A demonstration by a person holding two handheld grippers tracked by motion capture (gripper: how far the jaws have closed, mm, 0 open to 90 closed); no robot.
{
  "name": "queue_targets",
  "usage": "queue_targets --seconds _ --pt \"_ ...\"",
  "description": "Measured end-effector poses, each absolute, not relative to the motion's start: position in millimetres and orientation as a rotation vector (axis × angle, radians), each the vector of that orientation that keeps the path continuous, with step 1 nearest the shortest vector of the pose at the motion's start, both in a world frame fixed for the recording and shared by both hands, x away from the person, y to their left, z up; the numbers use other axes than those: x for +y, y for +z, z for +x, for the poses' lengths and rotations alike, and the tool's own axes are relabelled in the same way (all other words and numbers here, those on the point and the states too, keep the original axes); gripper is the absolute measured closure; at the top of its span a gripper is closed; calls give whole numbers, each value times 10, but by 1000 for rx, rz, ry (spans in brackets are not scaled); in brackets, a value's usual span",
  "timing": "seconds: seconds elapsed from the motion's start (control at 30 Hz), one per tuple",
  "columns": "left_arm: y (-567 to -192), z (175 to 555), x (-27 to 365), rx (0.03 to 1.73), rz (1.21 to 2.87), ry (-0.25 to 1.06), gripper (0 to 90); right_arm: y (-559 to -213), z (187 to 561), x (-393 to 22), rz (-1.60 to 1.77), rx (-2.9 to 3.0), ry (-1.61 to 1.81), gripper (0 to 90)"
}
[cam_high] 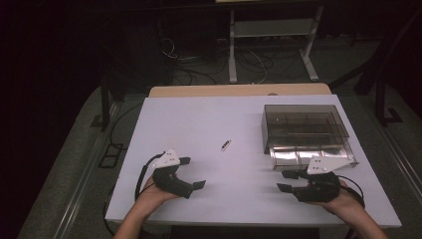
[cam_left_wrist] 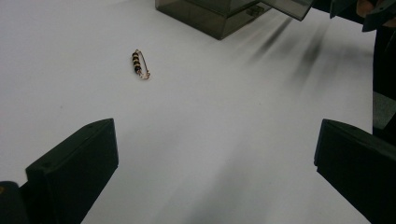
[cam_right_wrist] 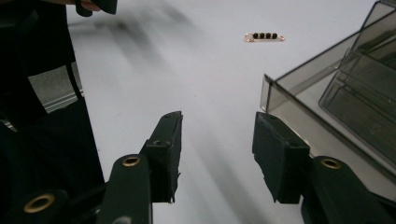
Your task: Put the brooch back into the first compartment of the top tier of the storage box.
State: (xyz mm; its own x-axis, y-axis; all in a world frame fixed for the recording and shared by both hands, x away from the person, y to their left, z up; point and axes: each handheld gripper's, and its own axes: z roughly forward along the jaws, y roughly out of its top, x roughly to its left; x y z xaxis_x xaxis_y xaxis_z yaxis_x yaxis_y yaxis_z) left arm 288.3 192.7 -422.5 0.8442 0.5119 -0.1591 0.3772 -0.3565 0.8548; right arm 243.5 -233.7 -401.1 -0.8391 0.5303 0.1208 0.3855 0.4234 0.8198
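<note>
**On the white surface: a small pin waits between two empty grippers**

On the white surface (cam_high: pixel 199 124), the small black-beaded gold pin (cam_high: pixel 226 145) lies alone, left of the smoky transparent plastic box (cam_high: pixel 306 130). The left gripper (cam_high: pixel 194 173) stands wide, the right gripper (cam_high: pixel 287 180) half open, both empty. Such a thin pin could slip from the jaws.

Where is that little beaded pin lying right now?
In the high view the beaded pin lies alone on the white table, near its middle, left of the smoky plastic box.
</note>
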Motion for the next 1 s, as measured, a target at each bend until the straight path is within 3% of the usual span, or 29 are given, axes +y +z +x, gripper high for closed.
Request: queue_targets --seconds 0.7,1.0 --pt "-4254 2894 1891 662 1999 156 0 -4388 2380 -2416 866 2474 1332 300" --pt "-4240 2915 1837 668 1991 155 0 -4390 2394 -2420 897 2458 1335 296"
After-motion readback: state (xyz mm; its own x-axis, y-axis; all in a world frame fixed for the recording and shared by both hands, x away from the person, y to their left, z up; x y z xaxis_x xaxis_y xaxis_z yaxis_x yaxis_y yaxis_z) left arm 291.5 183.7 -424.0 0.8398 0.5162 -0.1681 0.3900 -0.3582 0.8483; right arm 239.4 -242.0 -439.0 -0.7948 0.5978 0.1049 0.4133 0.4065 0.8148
